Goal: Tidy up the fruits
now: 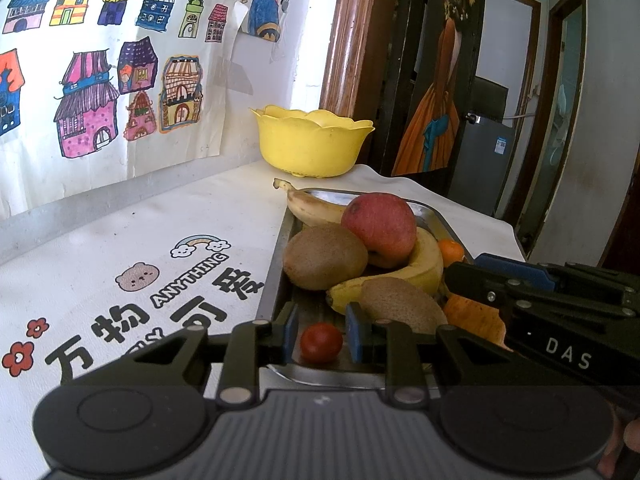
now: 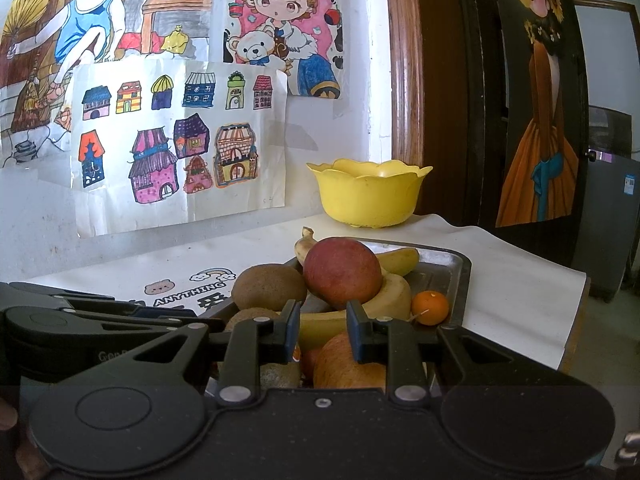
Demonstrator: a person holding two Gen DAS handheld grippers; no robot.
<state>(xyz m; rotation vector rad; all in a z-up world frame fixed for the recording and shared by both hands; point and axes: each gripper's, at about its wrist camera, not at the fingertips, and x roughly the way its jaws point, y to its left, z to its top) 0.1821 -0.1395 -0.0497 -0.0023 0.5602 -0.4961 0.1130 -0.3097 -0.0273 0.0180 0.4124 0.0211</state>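
1. Fruit fills the metal tray [image 1: 276, 276]: apple [image 1: 380, 229], two kiwis [image 1: 324, 256], bananas [image 1: 416, 268], an orange [image 1: 451, 250] at its far right, a tomato [image 1: 321, 342] near.
2. Yellow bowl [image 1: 312, 142] stands beyond the tray; its contents are hidden.
3. Left gripper [image 1: 322, 338] is spread around the tomato; right gripper [image 2: 323, 332] hangs spread over the tray.

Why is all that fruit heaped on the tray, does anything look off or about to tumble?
Nothing is spilled or damaged. The oddity is the heap: the red apple is perched on the bananas and a kiwi in the metal tray, so it might roll. The yellow bowl behind shows no fruit above its rim.
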